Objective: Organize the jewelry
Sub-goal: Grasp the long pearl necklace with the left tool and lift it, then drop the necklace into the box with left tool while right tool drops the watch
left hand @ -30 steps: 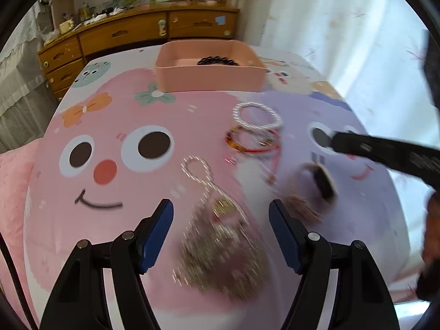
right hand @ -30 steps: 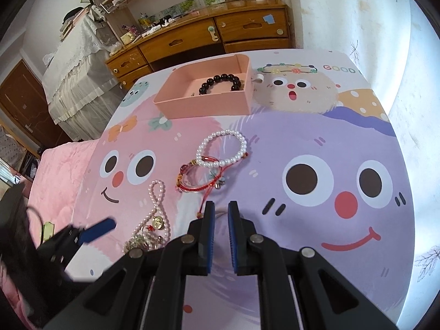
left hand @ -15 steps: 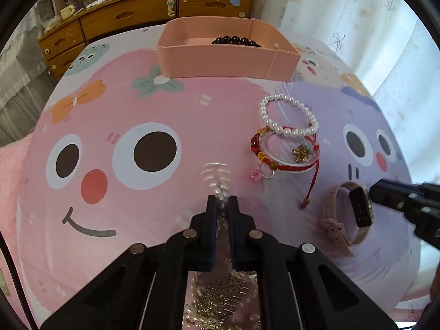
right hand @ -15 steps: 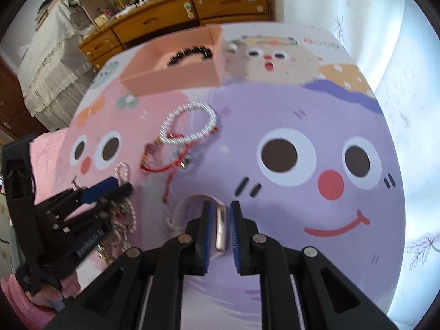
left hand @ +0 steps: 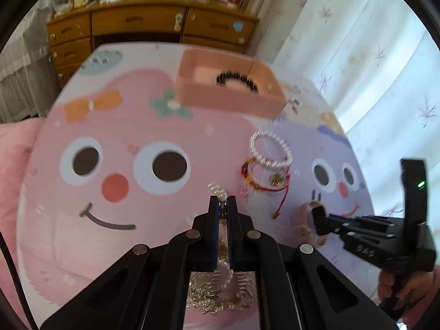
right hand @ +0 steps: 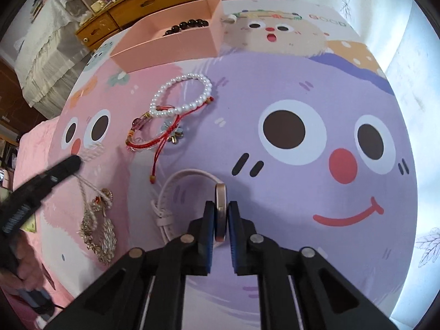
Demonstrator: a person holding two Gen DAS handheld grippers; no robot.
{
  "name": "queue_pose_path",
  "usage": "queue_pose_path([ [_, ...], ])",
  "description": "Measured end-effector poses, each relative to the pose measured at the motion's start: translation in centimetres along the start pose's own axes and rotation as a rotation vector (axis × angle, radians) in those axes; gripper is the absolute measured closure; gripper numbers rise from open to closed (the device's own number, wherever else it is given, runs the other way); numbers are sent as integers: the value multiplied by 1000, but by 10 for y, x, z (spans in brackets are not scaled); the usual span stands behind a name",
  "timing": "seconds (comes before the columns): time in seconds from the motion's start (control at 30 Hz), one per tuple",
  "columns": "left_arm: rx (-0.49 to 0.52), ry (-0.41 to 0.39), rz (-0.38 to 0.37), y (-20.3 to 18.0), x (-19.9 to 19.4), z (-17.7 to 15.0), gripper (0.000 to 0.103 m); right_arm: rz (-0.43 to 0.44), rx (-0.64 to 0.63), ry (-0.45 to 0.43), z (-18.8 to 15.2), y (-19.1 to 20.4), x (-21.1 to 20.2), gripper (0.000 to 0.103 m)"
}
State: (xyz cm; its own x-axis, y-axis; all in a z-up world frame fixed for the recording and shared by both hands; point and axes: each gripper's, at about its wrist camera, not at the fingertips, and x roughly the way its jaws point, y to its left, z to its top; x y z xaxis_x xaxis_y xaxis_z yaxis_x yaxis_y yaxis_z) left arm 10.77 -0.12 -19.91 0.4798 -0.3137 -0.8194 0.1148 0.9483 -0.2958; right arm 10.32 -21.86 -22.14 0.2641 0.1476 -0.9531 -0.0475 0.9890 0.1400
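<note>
My left gripper is shut on the pearl strand of a gold necklace, lifted a little so the gold pendant hangs under it; the necklace also shows in the right wrist view. My right gripper is shut on a pink-strapped watch, also seen from the left. A pearl bracelet and a red cord bracelet lie together on the cartoon cloth. A pink box at the back holds a black bead bracelet.
The table has a pink and purple cartoon-face cloth. A wooden dresser stands behind the table. White curtains hang on the right. A pink cushion lies beyond the table's left edge.
My left gripper, open a second ago, shut on the necklace and has lifted it. My right gripper came down around the watch and has closed on it.
</note>
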Motion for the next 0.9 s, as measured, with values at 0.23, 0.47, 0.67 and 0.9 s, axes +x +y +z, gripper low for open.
queue_pose_path([
  [0.23,10,-68,-15,-7,-44,12,100,28,-22,-48,-1,3,-14,94],
  [0.47,33,-125,-21,-18,-83,25,100,57,-35,-105,3,7,-34,94],
  [0.67,63,-217,-50,-30,-121,47,100,80,-43,-163,13,12,-53,94],
  [0.9,148,-309,-39,-45,-145,81,100,108,-48,-218,30,16,-71,94],
])
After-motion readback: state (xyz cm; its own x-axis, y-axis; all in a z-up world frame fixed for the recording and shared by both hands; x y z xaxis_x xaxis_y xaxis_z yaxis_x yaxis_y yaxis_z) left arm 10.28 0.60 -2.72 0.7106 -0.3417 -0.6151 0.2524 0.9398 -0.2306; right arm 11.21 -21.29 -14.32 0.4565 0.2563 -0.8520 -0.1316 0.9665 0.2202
